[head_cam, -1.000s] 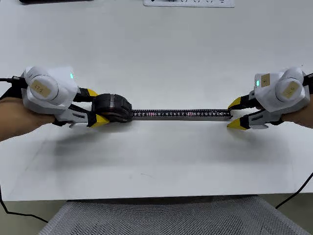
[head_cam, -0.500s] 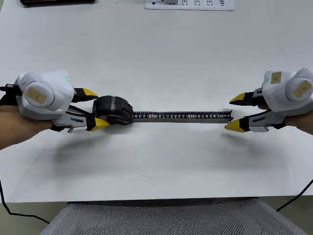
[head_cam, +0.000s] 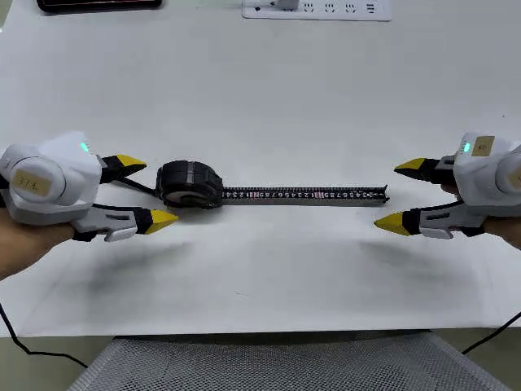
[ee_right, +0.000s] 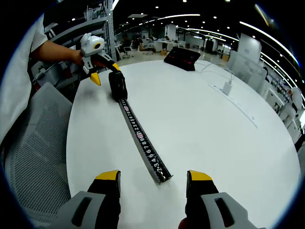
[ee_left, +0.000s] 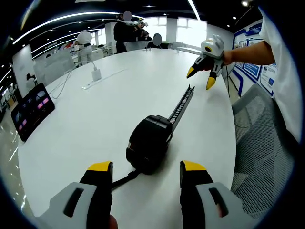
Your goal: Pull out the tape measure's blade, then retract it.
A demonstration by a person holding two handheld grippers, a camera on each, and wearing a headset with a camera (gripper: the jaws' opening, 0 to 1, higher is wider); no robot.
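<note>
A black tape measure case [head_cam: 189,183] [ee_left: 148,142] [ee_right: 116,84] lies on the white table [head_cam: 269,98]. Its dark blade [head_cam: 305,194] [ee_left: 182,102] [ee_right: 143,141] is pulled out flat to the right, hook end [head_cam: 384,194] [ee_right: 165,177] free. My left gripper [head_cam: 146,191] [ee_left: 145,166] [ee_right: 101,70] is open, just left of the case and apart from it. My right gripper [head_cam: 403,194] [ee_right: 153,175] [ee_left: 200,76] is open, a little right of the blade's end, not touching it.
A white power strip [head_cam: 317,7] lies at the table's far edge, and a dark flat device [head_cam: 98,4] [ee_right: 182,56] at the far left. A white charger with a cable [ee_left: 96,74] [ee_right: 228,88] rests on the table. A mesh chair [head_cam: 269,362] stands below the near edge.
Both grippers have opened and drawn back: the left let go of the case, the right let go of the blade's end. The blade stays pulled out on the table.
</note>
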